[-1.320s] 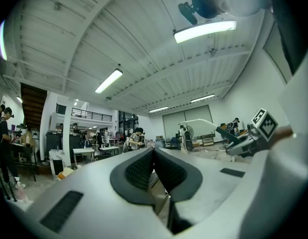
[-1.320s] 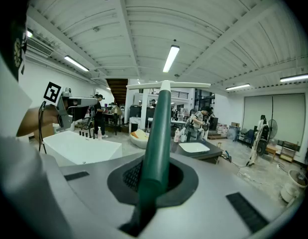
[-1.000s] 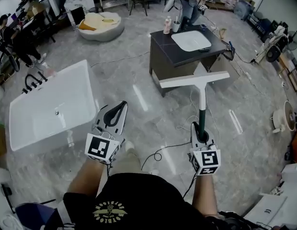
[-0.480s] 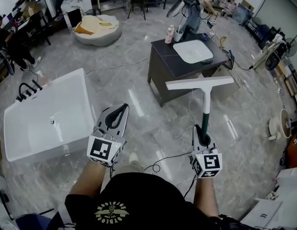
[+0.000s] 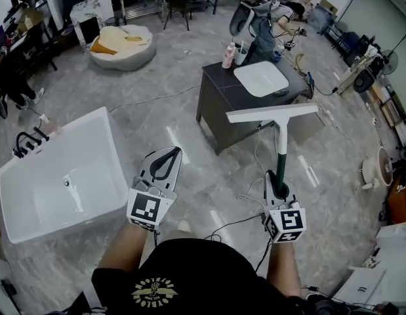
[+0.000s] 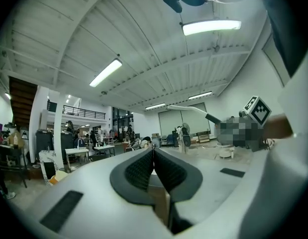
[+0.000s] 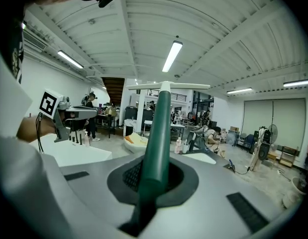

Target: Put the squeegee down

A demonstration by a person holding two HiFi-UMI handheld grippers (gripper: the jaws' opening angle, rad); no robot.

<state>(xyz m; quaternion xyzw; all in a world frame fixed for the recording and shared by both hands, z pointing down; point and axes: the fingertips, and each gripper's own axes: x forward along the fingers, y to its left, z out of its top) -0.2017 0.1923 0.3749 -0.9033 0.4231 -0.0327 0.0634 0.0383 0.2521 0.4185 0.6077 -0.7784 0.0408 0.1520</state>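
My right gripper (image 5: 275, 179) is shut on the dark green handle of a squeegee (image 5: 279, 143). The squeegee stands upright out of the jaws, and its white blade (image 5: 271, 113) lies crosswise at the top, over the floor in front of a dark cabinet (image 5: 222, 104). In the right gripper view the green handle (image 7: 157, 133) rises between the pads to the white blade (image 7: 166, 86). My left gripper (image 5: 167, 155) is held out at the left, shut, with nothing between its pads (image 6: 154, 166).
A white bathtub (image 5: 58, 176) with a black tap stands on the floor at left. The dark cabinet carries a white basin (image 5: 262, 77) and bottles (image 5: 227, 56). Cables (image 5: 248, 182) trail over the grey floor. A person (image 5: 268, 18) bends down behind the cabinet.
The view has shifted: the bathtub and cabinet sit lower and nearer in the frame. Both grippers keep their pose, and the squeegee stays upright in the right one.
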